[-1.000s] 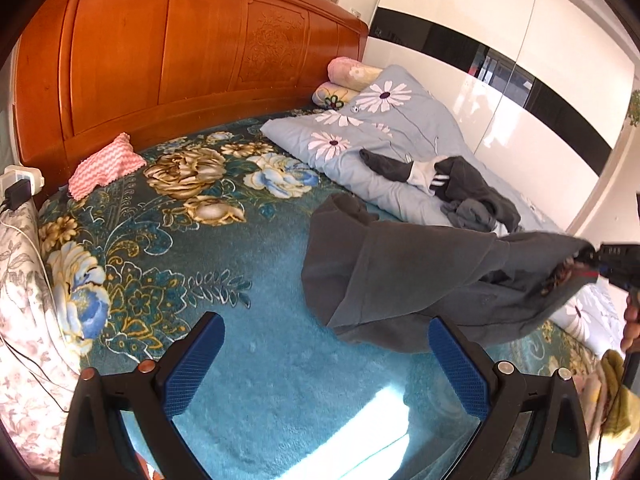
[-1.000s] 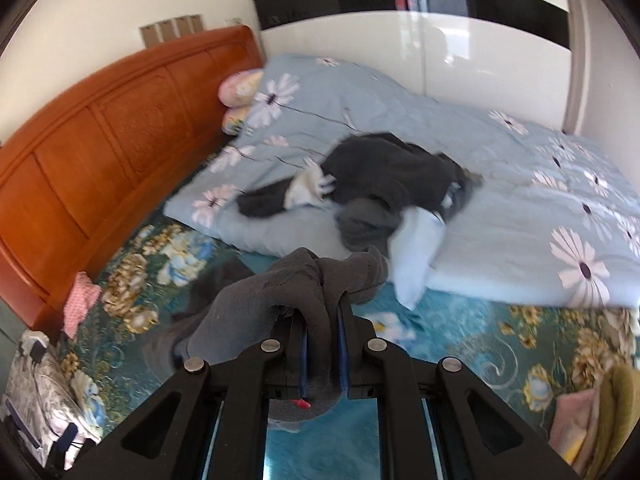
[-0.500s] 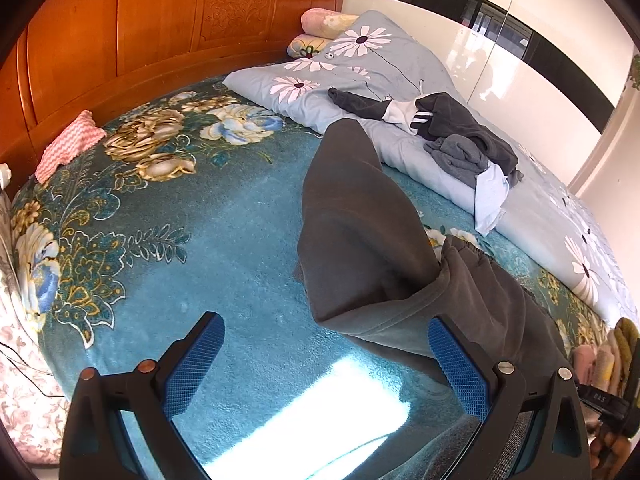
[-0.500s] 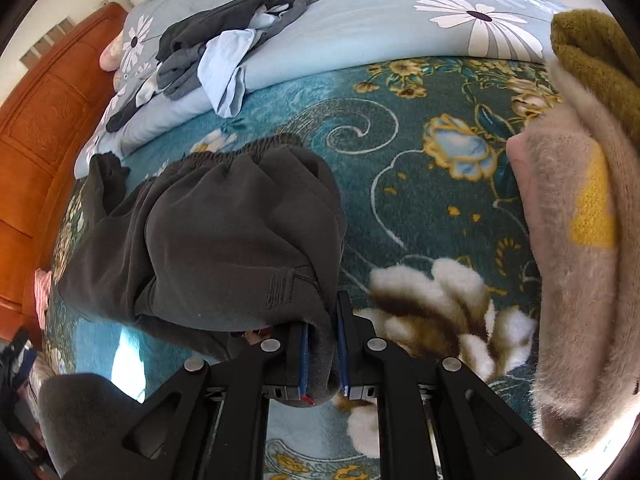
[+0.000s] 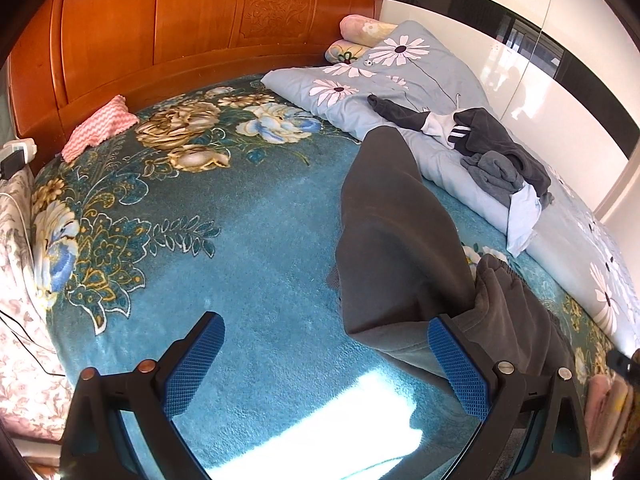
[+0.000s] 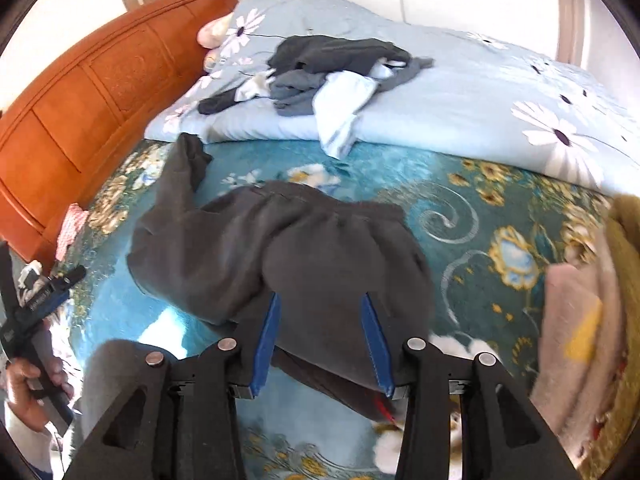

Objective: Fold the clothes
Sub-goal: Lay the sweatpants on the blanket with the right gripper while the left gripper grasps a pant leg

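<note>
Dark grey sweatpants (image 5: 396, 240) lie on the teal floral blanket (image 5: 240, 220), legs stretched toward the headboard, waistband near the bed's foot. In the right wrist view the sweatpants (image 6: 288, 248) spread out just ahead of my right gripper (image 6: 320, 308), which is open, its blue pads either side of the waist end. My left gripper (image 5: 324, 332) is open and empty; its right pad sits at the pants' lower edge. The left gripper also shows in the right wrist view (image 6: 44, 300).
A light blue daisy duvet (image 6: 480, 96) lies along the far side with a pile of dark and pale clothes (image 6: 320, 68) on it. A wooden headboard (image 5: 180, 32) stands behind. A pink cloth (image 5: 100, 126) lies near it. Folded fuzzy clothes (image 6: 592, 320) sit at the right.
My right gripper has lowered the sweatpants onto the blanket and opened, letting them go. The pants now lie stretched out. My left gripper stayed open and shifted closer to the pants.
</note>
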Action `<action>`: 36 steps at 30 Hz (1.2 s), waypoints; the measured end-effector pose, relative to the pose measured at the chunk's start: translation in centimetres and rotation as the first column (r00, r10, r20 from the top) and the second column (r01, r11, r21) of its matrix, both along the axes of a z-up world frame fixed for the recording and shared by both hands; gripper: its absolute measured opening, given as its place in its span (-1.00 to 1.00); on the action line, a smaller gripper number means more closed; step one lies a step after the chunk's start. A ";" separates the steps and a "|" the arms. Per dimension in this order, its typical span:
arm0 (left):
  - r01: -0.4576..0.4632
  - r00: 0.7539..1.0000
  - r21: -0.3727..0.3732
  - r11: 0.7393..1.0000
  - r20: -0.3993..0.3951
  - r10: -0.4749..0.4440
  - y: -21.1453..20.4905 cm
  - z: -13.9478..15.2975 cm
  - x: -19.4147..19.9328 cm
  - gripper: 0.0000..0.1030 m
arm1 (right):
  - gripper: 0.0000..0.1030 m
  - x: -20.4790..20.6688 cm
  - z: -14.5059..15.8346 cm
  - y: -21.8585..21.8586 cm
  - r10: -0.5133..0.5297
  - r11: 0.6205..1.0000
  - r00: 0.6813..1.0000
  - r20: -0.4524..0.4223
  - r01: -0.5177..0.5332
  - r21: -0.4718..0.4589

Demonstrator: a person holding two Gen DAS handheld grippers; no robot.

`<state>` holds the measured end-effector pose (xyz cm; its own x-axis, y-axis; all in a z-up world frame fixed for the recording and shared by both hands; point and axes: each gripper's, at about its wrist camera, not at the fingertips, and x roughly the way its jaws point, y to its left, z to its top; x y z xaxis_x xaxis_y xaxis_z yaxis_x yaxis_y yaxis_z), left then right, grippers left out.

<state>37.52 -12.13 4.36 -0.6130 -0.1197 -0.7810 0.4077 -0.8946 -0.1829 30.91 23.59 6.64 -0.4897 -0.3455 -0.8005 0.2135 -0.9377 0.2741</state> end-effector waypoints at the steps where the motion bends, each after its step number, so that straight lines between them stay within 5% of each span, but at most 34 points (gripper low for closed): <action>1: -0.002 1.000 -0.011 1.000 0.000 0.002 -0.1 0.0 0.2 1.00 | -0.08 -1.2 0.3 -1.7 0.023 0.999 1.000 0.013 -0.022 -0.031; 8: -0.060 0.998 -0.020 0.998 -0.023 0.059 -2.6 0.3 2.6 1.00 | 0.01 -6.0 0.0 -14.7 0.216 0.976 0.968 0.128 -0.214 -0.023; 15: -0.080 0.996 0.017 0.997 -0.045 0.081 -4.3 0.4 4.2 1.00 | 0.02 -8.3 -4.4 -21.9 0.218 0.929 0.935 0.279 -0.287 0.234; 21: -0.070 0.995 -0.002 0.998 -0.067 0.069 -4.5 1.3 5.1 1.00 | 0.01 -9.5 -6.5 -19.7 0.110 0.916 0.926 0.362 -0.235 0.324; 25: -0.068 0.993 -0.018 0.997 -0.096 0.066 -4.4 1.9 5.6 1.00 | -0.75 -9.0 -5.8 -17.1 0.096 0.933 0.932 0.349 -0.207 0.295; 31: -0.046 0.995 0.071 0.996 -0.082 0.052 -4.5 1.4 5.2 1.00 | -0.87 -6.9 -2.5 -11.0 0.041 0.973 0.980 0.195 -0.083 0.216; 36: -0.025 0.999 0.152 0.988 -0.036 0.031 -3.8 0.2 3.8 1.00 | -0.87 -4.1 0.8 -3.9 -0.137 0.984 0.989 0.051 0.130 0.122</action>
